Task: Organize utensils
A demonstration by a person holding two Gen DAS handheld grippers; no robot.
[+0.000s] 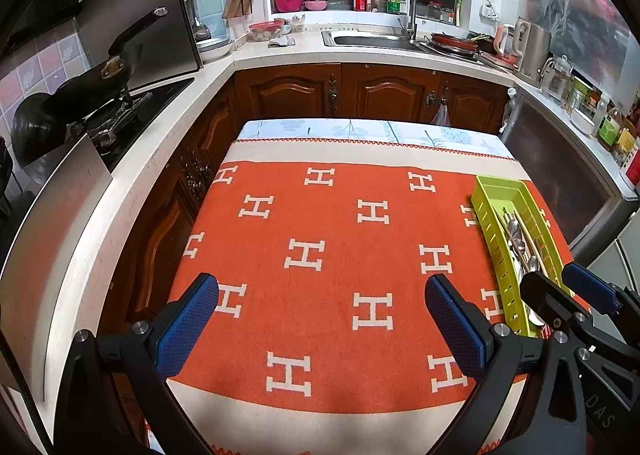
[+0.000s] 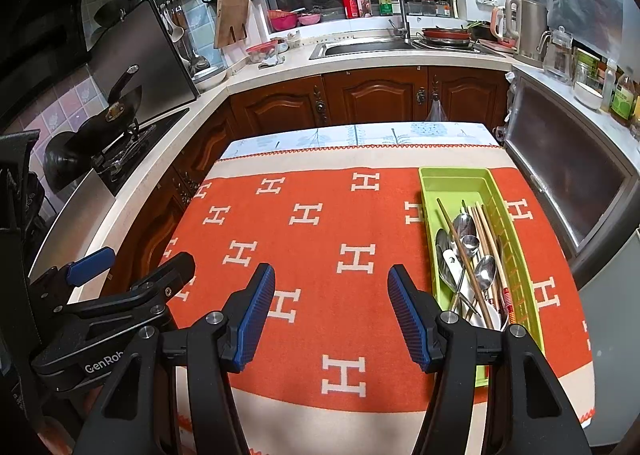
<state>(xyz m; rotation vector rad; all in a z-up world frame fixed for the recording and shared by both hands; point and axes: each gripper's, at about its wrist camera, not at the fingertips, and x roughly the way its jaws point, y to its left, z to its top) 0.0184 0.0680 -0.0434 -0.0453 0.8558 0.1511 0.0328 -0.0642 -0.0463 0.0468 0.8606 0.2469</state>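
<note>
Nearest, left gripper (image 1: 320,319) with 2 blue ridged pads spread wide, nothing between, hanging over the orange blanket with white H shapes (image 1: 340,223). Beside it, right gripper (image 2: 331,313), pads also spread apart, pinching nothing. Just to the right, a long lime-green plastic tray (image 2: 452,179) lying on the blanket. Inside its near half, shiny metal spoons (image 2: 464,225) and thin wooden chopsticks (image 2: 486,231), piled together. Farther back, brown wooden cupboard doors (image 2: 372,95), then a steel sink (image 2: 360,47).
</note>
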